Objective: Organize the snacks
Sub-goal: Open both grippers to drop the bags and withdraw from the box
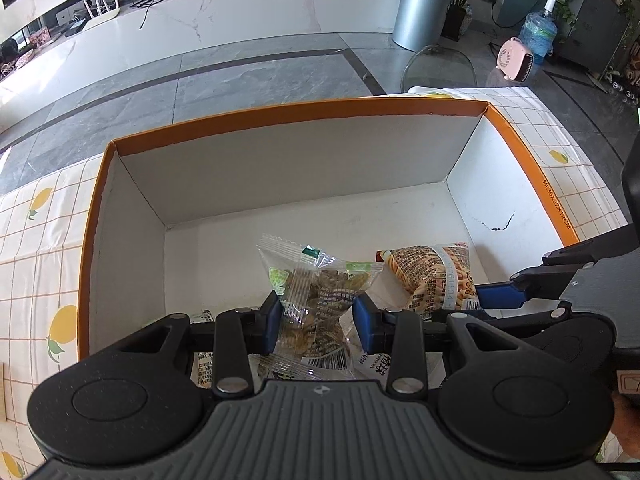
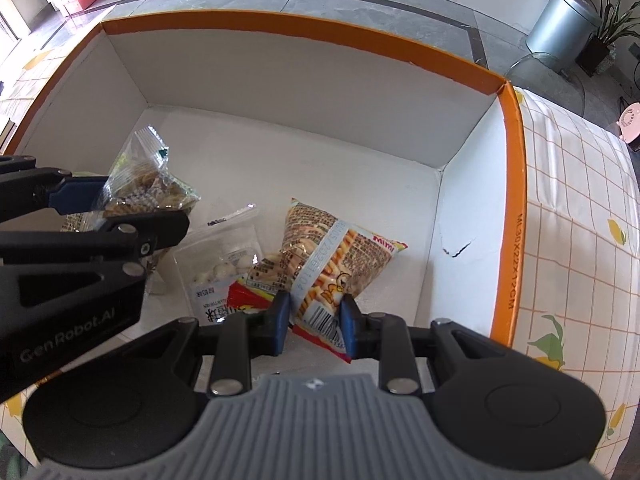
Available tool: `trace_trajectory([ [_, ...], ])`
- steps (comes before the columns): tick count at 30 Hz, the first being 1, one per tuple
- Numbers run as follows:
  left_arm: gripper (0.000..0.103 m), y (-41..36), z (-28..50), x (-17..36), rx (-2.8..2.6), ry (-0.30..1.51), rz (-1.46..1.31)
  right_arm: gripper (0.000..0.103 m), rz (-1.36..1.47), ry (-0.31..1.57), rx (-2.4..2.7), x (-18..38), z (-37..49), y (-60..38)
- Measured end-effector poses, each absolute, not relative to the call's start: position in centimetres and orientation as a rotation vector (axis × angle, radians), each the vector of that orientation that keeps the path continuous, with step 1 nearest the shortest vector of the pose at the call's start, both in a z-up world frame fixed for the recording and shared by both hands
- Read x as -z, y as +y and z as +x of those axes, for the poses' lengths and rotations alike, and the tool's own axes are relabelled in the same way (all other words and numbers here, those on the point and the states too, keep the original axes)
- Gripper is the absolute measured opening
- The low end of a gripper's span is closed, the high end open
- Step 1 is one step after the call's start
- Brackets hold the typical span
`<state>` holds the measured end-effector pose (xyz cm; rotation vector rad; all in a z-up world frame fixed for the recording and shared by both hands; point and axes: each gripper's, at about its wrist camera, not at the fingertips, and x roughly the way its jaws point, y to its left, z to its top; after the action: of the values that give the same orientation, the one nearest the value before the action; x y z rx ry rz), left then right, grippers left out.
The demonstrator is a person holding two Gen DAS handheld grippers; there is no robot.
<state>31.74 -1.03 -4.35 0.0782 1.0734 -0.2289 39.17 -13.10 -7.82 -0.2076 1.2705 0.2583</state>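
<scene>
Orange rims a white cardboard box (image 1: 516,136) on a lemon-print tablecloth (image 1: 36,216). In the left wrist view, we see our left gripper (image 1: 316,322) reaching down into the box, its 2 blue pads clamped on a clear packet of brown snacks (image 1: 316,292) held above the box floor. To its right, the right gripper (image 1: 492,296) pinches an orange printed snack bag (image 1: 432,276). More packets lie beneath, partly hidden. Beyond the table stand a grey bin (image 1: 420,12) and a pink heater (image 1: 514,60).

In the right wrist view, we see our right gripper (image 2: 315,322) closed on the lower end of the orange printed snack bag (image 2: 332,252), which rests on the box floor near the right wall (image 2: 460,248). A clear packet of white round sweets (image 2: 224,256) lies just left, over a red packet (image 2: 248,296). At left, the left gripper (image 2: 100,204) holds the clear packet of brown snacks (image 2: 148,184).
</scene>
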Motion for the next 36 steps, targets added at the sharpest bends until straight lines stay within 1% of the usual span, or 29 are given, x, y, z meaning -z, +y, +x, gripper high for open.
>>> trace_trajectory([
  [10,0.043,-2.3,32.2,5.2,0.204,1.102,0.139,0.024,-0.284,1.279,-0.225,8.3,38.6,-12.4],
  [13,0.045,-2.1,32.3,5.4,0.194,1.120,0.122,0.027,-0.296,1.279,-0.229,8.3,38.4,-12.1],
  [16,0.048,-1.9,32.1,5.5,0.188,1.113,0.126,0.032,-0.303,1.278,-0.244,8.0,38.2,-11.8],
  [18,0.051,-1.7,31.9,5.4,0.189,1.109,0.121,0.037,-0.318,1.273,-0.260,8.0,38.2,-11.5],
  [20,0.056,-1.5,31.7,5.1,0.182,1.095,0.111,0.042,-0.345,1.267,-0.275,7.9,37.9,-11.1],
  [22,0.065,-1.4,31.4,4.4,0.170,1.062,0.109,0.046,-0.374,1.255,-0.290,7.6,37.5,-10.7],
  [24,0.071,-1.3,31.2,3.8,0.162,1.036,0.111,0.051,-0.392,1.241,-0.303,7.3,37.3,-10.3],
  [25,0.071,-1.3,31.1,3.4,0.161,1.029,0.110,0.051,-0.394,1.232,-0.303,7.1,37.1,-10.1],
  [26,0.072,-1.3,31.0,3.1,0.160,1.022,0.108,0.055,-0.397,1.223,-0.297,6.8,37.0,-10.1],
  [27,0.073,-1.3,30.8,2.8,0.159,1.017,0.106,0.063,-0.396,1.212,-0.291,6.5,36.8,-10.0],
  [28,0.073,-1.3,30.7,2.6,0.158,1.010,0.104,0.065,-0.391,1.201,-0.291,6.1,36.7,-9.9],
  [36,0.075,-1.6,28.9,0.6,0.137,0.946,0.119,0.070,-0.372,1.153,-0.245,3.9,35.6,-10.5],
])
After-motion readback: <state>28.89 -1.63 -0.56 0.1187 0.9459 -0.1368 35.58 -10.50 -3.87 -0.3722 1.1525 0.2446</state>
